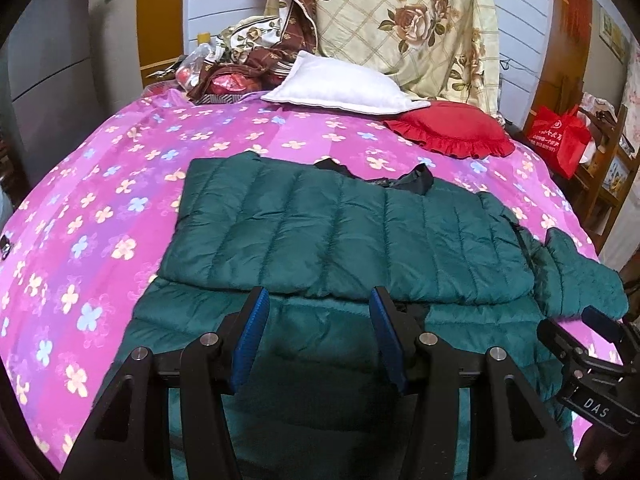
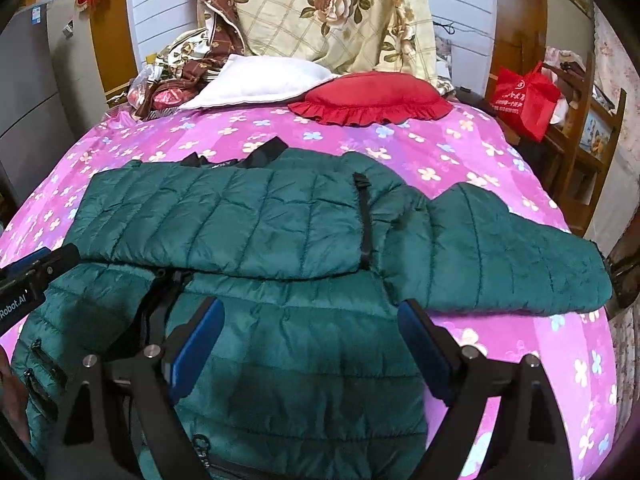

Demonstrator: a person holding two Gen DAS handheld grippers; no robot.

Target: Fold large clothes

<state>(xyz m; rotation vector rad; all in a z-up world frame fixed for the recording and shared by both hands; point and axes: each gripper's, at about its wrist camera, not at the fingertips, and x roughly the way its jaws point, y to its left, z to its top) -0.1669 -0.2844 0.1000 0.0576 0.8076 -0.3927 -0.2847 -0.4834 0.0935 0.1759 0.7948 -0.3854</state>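
A dark green quilted puffer jacket (image 1: 328, 232) lies on the pink flowered bedspread (image 1: 100, 200). One sleeve is folded across its chest; the other sleeve (image 2: 504, 256) stretches out to the right. My left gripper (image 1: 318, 300) is open and empty, hovering over the jacket's lower half just below the folded sleeve's edge. My right gripper (image 2: 312, 312) is open and empty, above the jacket's lower right part, near where the outstretched sleeve starts. Each gripper shows at the edge of the other's view: the right gripper (image 1: 592, 344) and the left gripper (image 2: 36, 268).
A white pillow (image 1: 340, 88) and a red frilled cushion (image 1: 452, 128) lie at the bed's head, under a floral quilt (image 1: 400, 20) hung behind. Clutter with a bottle (image 1: 200, 60) sits far left. A red bag (image 1: 560, 136) stands on a wooden shelf to the right.
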